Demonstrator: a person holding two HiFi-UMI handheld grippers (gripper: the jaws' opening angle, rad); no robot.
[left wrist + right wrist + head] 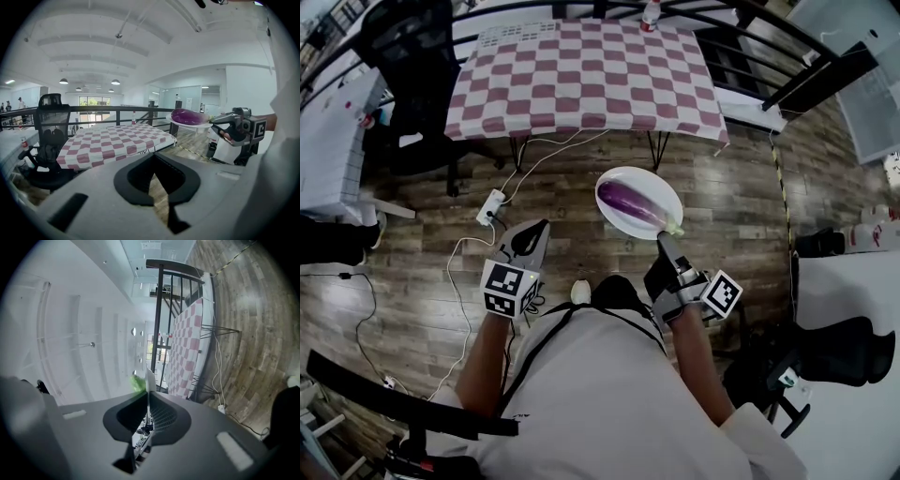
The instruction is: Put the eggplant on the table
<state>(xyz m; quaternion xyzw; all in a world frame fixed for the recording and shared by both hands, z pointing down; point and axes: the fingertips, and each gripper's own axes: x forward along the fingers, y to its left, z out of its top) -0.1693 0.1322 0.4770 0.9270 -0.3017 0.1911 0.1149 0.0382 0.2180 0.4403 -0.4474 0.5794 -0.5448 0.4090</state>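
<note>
A purple eggplant (632,202) with a green stem lies on a white plate (617,180) held in the air over the wooden floor. My right gripper (665,241) is shut on the plate's near rim; in the right gripper view the rim (148,380) runs edge-on between the jaws of the right gripper (148,405), with the green stem (137,383) beside it. My left gripper (532,235) hangs to the plate's left, shut and holding nothing. In the left gripper view, where my left gripper (158,185) fills the foreground, the eggplant (189,116) shows on the plate at upper right. The checked table (581,75) stands ahead.
A bottle (651,13) stands at the table's far edge. A black office chair (412,66) is to the table's left. A power strip (491,206) with white cables lies on the floor ahead of my left gripper. Black railings run behind the table, and white tables (853,281) stand at the right.
</note>
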